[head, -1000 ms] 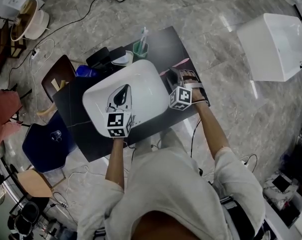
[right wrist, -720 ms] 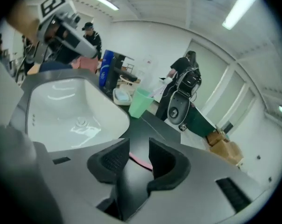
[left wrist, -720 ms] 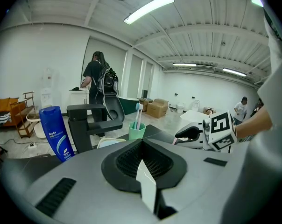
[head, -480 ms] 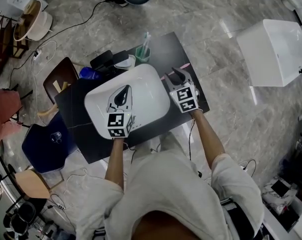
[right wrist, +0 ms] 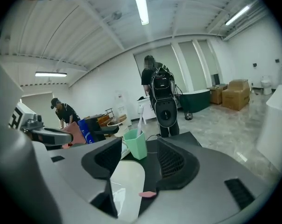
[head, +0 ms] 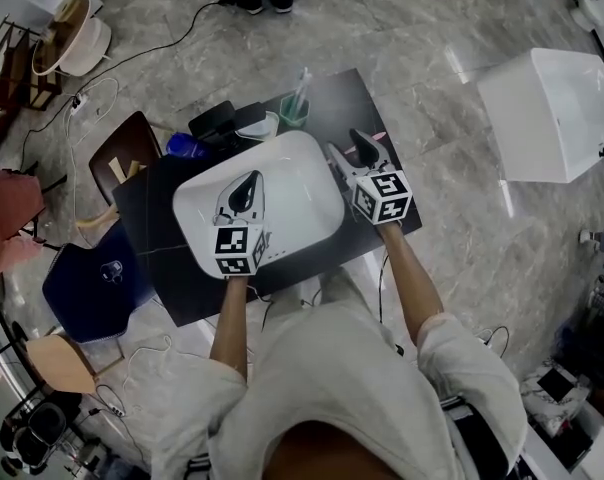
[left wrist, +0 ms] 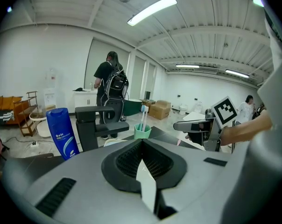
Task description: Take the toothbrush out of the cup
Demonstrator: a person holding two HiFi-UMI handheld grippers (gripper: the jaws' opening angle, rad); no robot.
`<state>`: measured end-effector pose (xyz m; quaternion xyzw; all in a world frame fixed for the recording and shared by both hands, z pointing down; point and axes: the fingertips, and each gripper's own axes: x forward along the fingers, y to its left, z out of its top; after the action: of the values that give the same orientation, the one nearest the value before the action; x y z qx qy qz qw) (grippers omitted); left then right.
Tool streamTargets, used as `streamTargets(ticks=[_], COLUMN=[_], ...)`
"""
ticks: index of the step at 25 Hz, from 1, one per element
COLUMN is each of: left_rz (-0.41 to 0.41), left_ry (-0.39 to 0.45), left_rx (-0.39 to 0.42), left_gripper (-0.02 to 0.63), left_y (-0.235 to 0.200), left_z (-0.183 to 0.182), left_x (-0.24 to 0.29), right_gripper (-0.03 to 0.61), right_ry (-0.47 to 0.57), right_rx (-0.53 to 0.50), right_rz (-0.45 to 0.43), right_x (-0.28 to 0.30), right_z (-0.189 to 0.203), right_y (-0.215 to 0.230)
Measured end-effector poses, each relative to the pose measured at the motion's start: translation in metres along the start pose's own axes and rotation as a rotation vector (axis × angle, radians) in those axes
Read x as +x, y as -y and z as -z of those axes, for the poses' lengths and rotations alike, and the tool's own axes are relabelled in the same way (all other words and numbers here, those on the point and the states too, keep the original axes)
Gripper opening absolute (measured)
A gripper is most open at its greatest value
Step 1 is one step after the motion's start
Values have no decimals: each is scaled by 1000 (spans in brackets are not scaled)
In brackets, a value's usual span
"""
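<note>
A green cup (head: 294, 112) stands at the far edge of the black table (head: 147, 208), with a white toothbrush (head: 302, 82) upright in it. My right gripper (head: 348, 152) hovers at the basin's right rim, short of the cup. Its jaws are opening and nothing is between them. In the right gripper view the cup (right wrist: 135, 144) and toothbrush (right wrist: 140, 120) lie straight ahead of the right gripper (right wrist: 138, 143). My left gripper (head: 244, 192) hangs over the white basin (head: 302, 168), shut and empty. The left gripper view shows the cup (left wrist: 142, 131) beyond the left gripper (left wrist: 141, 142).
A black faucet (head: 226, 120) and a blue bottle (head: 185, 146) stand behind the basin, left of the cup. A small pink thing (right wrist: 148, 194) lies on the table by the right gripper. A white box (head: 552, 98) sits on the floor at right. People stand in the background.
My right gripper has moved forward along the basin's right rim toward the cup, and its jaws stand wider. The left gripper has stayed over the basin.
</note>
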<state>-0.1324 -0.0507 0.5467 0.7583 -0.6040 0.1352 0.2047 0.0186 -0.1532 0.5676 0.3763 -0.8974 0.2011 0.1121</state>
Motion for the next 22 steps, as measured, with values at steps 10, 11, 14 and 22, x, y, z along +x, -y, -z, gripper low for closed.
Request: streamTargets(ticks=[10, 11, 14, 22], left_rz=[-21, -24, -31, -42], left_ry=[2, 1, 2, -1], left_rx=[-24, -26, -32, -46], left_gripper=[25, 25, 25, 25], left_y=[-10, -12, -16, -27], left_z=[2, 2, 2, 3], left_x=[0, -1, -1, -1], right_gripper=[219, 218, 207, 170], right_ry=[6, 4, -11, -59], right_rx=[-20, -23, -38, -73], right_rz=[-36, -40, -49, -66], right_x=[42, 49, 68, 107], right_z=[-23, -26, -32, -39], right_y=[-6, -6, -7, -6])
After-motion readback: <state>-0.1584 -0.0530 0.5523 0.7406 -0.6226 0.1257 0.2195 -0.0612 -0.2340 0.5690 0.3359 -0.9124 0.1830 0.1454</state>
